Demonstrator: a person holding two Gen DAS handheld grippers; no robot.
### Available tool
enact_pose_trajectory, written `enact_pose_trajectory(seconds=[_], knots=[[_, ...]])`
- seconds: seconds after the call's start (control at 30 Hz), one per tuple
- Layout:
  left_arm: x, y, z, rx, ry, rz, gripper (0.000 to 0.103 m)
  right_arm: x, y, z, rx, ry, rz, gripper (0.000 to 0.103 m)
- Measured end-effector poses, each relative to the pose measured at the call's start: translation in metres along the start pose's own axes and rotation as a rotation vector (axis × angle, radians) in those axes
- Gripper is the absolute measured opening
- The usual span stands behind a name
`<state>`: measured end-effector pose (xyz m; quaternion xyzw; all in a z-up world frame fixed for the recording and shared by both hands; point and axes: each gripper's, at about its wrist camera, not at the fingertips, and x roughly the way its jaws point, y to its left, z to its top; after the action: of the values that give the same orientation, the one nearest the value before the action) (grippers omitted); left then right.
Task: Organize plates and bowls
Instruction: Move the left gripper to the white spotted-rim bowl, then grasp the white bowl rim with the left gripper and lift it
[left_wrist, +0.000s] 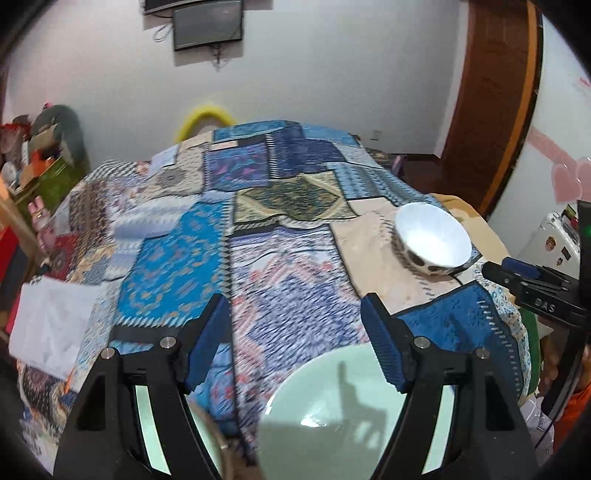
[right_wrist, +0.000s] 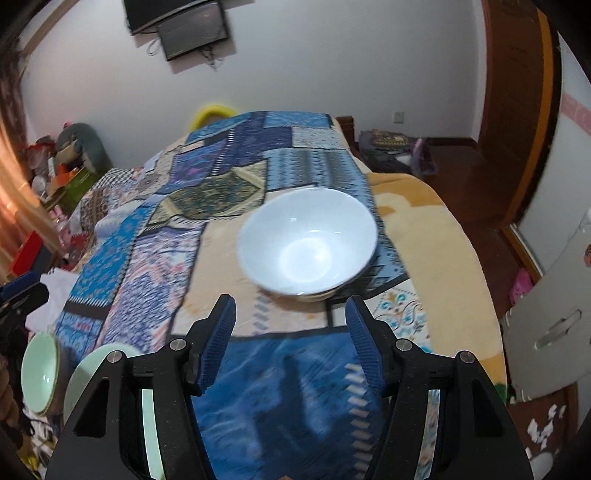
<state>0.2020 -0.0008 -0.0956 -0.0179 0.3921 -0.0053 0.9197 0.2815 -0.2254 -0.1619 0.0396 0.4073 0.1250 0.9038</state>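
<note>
In the left wrist view my left gripper (left_wrist: 293, 314) stands open over the patchwork cloth (left_wrist: 258, 240), with nothing between its fingers. A pale green bowl (left_wrist: 332, 410) sits just below it, near the right finger and apart from the pads. A white bowl (left_wrist: 432, 236) with a dark patterned outside stands upright at the far right, and the right gripper (left_wrist: 532, 280) pokes in beside it. In the right wrist view my right gripper (right_wrist: 290, 314) is open and empty, a short way in front of the white bowl (right_wrist: 306, 243). Two green bowls (right_wrist: 38, 373) (right_wrist: 86, 376) sit at the lower left.
The cloth covers a raised surface with a yellow blanket (right_wrist: 417, 206) showing along its right edge. White paper (left_wrist: 51, 325) lies at the left. Boxes and clutter (left_wrist: 40, 158) crowd the left side. A wooden door (right_wrist: 517, 110) and a white cabinet (right_wrist: 554, 332) stand to the right.
</note>
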Motion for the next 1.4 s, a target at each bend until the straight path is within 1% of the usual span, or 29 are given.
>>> enact_pose_trajectory(seconds=[0.07, 0.13, 0.23, 0.3, 0.37, 0.43, 0.57, 0.67, 0.77, 0.9, 0.97, 1.0, 1.07, 1.13, 1.17, 1.23, 1.3, 1.4], knots=[[0.009, -0.009, 0.006, 0.013, 0.004, -0.035, 0.075, 0.008, -0.009, 0.004, 0.018, 0.009, -0.007, 0.058], [0.021, -0.019, 0.014, 0.029, 0.01, -0.057, 0.084, 0.016, -0.016, 0.008, 0.027, 0.018, -0.014, 0.058], [0.038, -0.03, 0.027, 0.037, 0.0, -0.075, 0.086, 0.032, -0.028, 0.014, 0.044, 0.035, -0.011, 0.058], [0.053, -0.036, 0.035, 0.037, 0.013, -0.079, 0.087, 0.042, -0.031, 0.016, 0.047, 0.049, -0.007, 0.058], [0.069, -0.039, 0.042, 0.03, 0.037, -0.09, 0.088, 0.054, -0.037, 0.019, 0.068, 0.076, 0.004, 0.058], [0.087, -0.041, 0.048, 0.023, 0.08, -0.095, 0.088, 0.065, -0.043, 0.022, 0.092, 0.1, 0.021, 0.058], [0.119, -0.047, 0.053, 0.035, 0.141, -0.083, 0.087, 0.082, -0.047, 0.024, 0.093, 0.143, 0.024, 0.057], [0.137, -0.052, 0.054, 0.056, 0.153, -0.066, 0.087, 0.086, -0.048, 0.025, 0.096, 0.148, 0.032, 0.055], [0.15, -0.056, 0.054, 0.055, 0.172, -0.084, 0.087, 0.092, -0.049, 0.03, 0.108, 0.159, 0.054, 0.051], [0.159, -0.061, 0.056, 0.067, 0.177, -0.098, 0.087, 0.099, -0.044, 0.033, 0.083, 0.173, 0.035, 0.05], [0.162, -0.064, 0.057, 0.076, 0.167, -0.102, 0.086, 0.104, -0.044, 0.034, 0.07, 0.182, 0.033, 0.044], [0.163, -0.065, 0.058, 0.076, 0.162, -0.109, 0.084, 0.106, -0.045, 0.034, 0.067, 0.187, 0.034, 0.042], [0.167, -0.066, 0.06, 0.074, 0.172, -0.129, 0.08, 0.111, -0.044, 0.036, 0.054, 0.197, 0.048, 0.033], [0.171, -0.069, 0.061, 0.074, 0.192, -0.166, 0.072, 0.113, -0.042, 0.036, 0.037, 0.213, 0.07, 0.027], [0.173, -0.07, 0.062, 0.078, 0.198, -0.17, 0.07, 0.113, -0.039, 0.035, 0.024, 0.217, 0.082, 0.023], [0.177, -0.072, 0.061, 0.09, 0.206, -0.167, 0.067, 0.112, -0.034, 0.032, -0.01, 0.225, 0.105, 0.02], [0.182, -0.074, 0.059, 0.102, 0.219, -0.165, 0.064, 0.11, -0.025, 0.027, -0.051, 0.225, 0.119, 0.02], [0.191, -0.072, 0.055, 0.087, 0.256, -0.172, 0.06, 0.109, -0.018, 0.023, -0.075, 0.226, 0.15, 0.02]])
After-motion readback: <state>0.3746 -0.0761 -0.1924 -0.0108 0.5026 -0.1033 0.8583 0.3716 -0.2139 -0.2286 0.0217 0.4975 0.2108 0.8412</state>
